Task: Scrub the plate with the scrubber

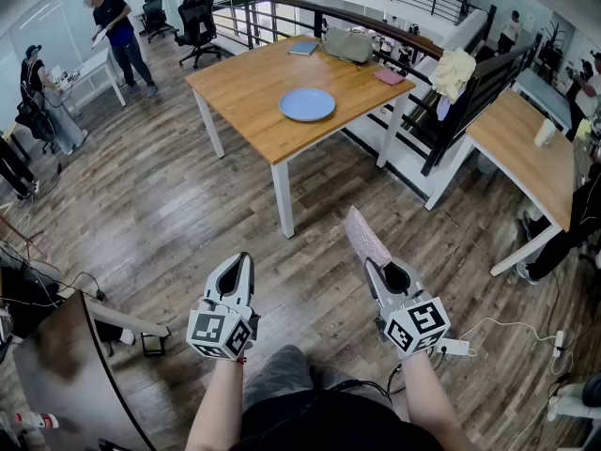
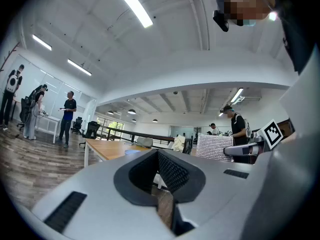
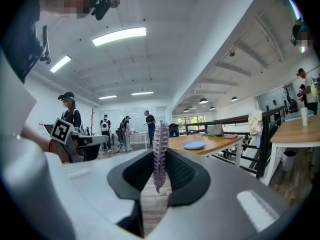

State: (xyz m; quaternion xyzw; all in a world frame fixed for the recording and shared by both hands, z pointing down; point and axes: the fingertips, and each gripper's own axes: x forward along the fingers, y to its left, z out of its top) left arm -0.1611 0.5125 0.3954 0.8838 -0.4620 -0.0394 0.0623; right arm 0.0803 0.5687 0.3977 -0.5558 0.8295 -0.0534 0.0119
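From the head view, the round blue plate (image 1: 307, 104) lies flat mid-top on the wooden table (image 1: 242, 90), and both grippers hang well short of that table. Only the right gripper view shows the scrubber (image 3: 160, 151) edge-on, thin, knobbly and purplish. The right gripper (image 1: 376, 269) pinches it upright. The left gripper (image 1: 241, 263) is pressed together, empty.

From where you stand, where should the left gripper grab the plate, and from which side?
Take the rim. The plate lies flat on the table, so only its edge gives the jaws purchase. Probably come in low from the near table edge, one jaw over the rim, one under. The left gripper is shut; open it first.
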